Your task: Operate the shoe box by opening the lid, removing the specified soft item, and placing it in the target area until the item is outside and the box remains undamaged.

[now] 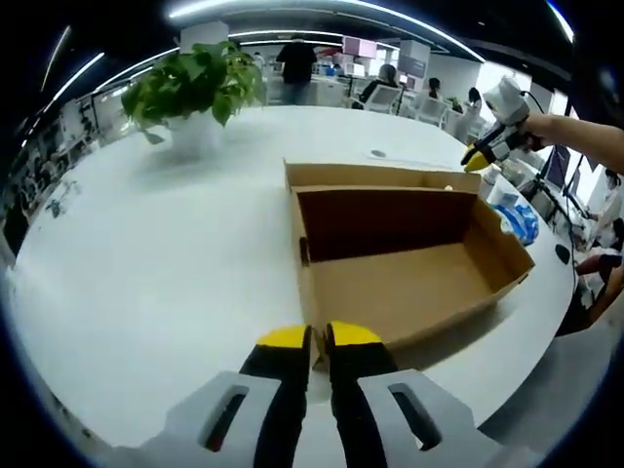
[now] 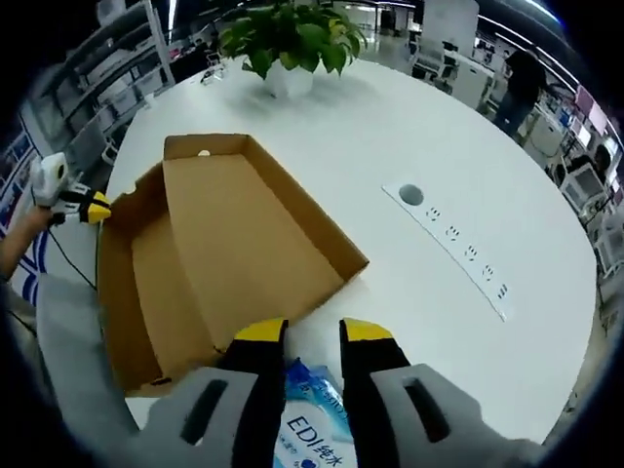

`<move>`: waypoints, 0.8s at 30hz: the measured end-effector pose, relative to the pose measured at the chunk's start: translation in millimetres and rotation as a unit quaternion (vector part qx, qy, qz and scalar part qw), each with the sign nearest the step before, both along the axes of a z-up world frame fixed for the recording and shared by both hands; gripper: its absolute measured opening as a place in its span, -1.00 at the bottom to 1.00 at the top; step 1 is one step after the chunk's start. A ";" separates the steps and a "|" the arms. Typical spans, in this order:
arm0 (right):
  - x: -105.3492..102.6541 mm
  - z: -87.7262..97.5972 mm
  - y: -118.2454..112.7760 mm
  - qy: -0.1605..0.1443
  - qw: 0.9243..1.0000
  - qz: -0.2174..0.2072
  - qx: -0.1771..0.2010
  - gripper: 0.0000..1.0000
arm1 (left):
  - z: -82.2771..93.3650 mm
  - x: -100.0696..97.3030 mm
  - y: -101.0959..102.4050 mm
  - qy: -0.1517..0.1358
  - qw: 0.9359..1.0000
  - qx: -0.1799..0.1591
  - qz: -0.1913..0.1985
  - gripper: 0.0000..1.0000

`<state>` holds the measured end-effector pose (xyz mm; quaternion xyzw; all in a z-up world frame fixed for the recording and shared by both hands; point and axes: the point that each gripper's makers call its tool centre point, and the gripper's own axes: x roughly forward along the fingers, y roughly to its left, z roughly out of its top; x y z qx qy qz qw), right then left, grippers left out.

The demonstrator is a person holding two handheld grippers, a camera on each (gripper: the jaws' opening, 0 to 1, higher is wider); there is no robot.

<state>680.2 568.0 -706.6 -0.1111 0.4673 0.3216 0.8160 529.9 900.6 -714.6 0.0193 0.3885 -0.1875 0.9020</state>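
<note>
The brown cardboard shoe box lies open on the white round table, and nothing shows inside it. In the right gripper view the box spreads out as two shallow trays side by side. A soft blue-and-white pack lies on the table below and between my right gripper's open jaws; it also lies just right of the box. That right gripper hangs above the box's far right corner in a hand. My left gripper is shut and empty at the box's near side, and its yellow tip shows beside the box.
A potted green plant stands at the far side of the table. A socket strip and a round grommet are set into the tabletop. People and office desks are in the background.
</note>
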 end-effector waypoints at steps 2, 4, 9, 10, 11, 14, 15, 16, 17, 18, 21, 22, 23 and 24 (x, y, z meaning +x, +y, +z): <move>2.9 -2.2 3.1 0.008 1.000 -0.019 0.015 -0.56 | -1.2 -0.1 0.0 0.000 1.000 0.005 -0.003 -0.94; 7.8 -7.4 2.2 0.011 0.999 -0.031 0.015 -0.57 | -2.1 0.1 0.7 0.001 1.000 0.002 -0.001 -0.94; 12.7 -19.2 5.7 0.027 0.997 -0.064 0.023 -0.59 | -3.8 0.6 1.9 0.002 1.000 -0.005 0.003 -0.95; 14.3 -22.7 6.4 0.033 0.996 -0.077 0.027 -0.59 | -4.0 0.9 2.2 0.002 1.000 -0.006 0.005 -0.95; 16.3 -25.9 5.8 0.037 0.995 -0.086 0.026 -0.60 | -4.5 1.4 2.8 0.001 1.000 -0.006 0.006 -0.95; 19.5 -34.0 7.6 0.053 0.991 -0.118 0.033 -0.63 | -4.4 1.1 2.6 -0.001 1.000 -0.007 0.008 -0.95; 20.8 -37.3 7.9 0.058 0.989 -0.130 0.037 -0.65 | -4.5 1.1 2.6 -0.002 1.000 -0.009 0.010 -0.96; 21.1 -38.4 7.7 0.061 0.989 -0.133 0.037 -0.67 | -5.0 1.3 2.7 -0.002 1.000 -0.011 0.011 -0.96; 21.8 -41.8 7.0 0.067 0.987 -0.144 0.035 -0.69 | -5.3 1.6 2.8 -0.001 1.000 -0.013 0.014 -0.96; 22.4 -44.1 7.5 0.070 0.986 -0.149 0.036 -0.71 | -5.8 2.0 3.3 -0.001 1.000 -0.014 0.014 -0.96; 20.6 -45.1 12.0 0.082 0.982 -0.165 0.046 -0.79 | -6.7 2.9 4.1 -0.001 1.000 -0.012 0.013 -0.96; 20.7 -45.3 11.1 0.081 0.982 -0.167 0.043 -0.80 | -6.8 3.2 4.3 -0.001 1.000 -0.012 0.013 -0.96; 21.0 -46.8 9.8 0.082 0.981 -0.173 0.039 -0.82 | -7.0 3.4 4.5 0.000 1.000 -0.013 0.013 -0.96; 21.2 -47.1 9.3 0.082 0.980 -0.177 0.038 -0.84 | -7.4 3.8 4.8 0.000 1.000 -0.015 0.015 -0.96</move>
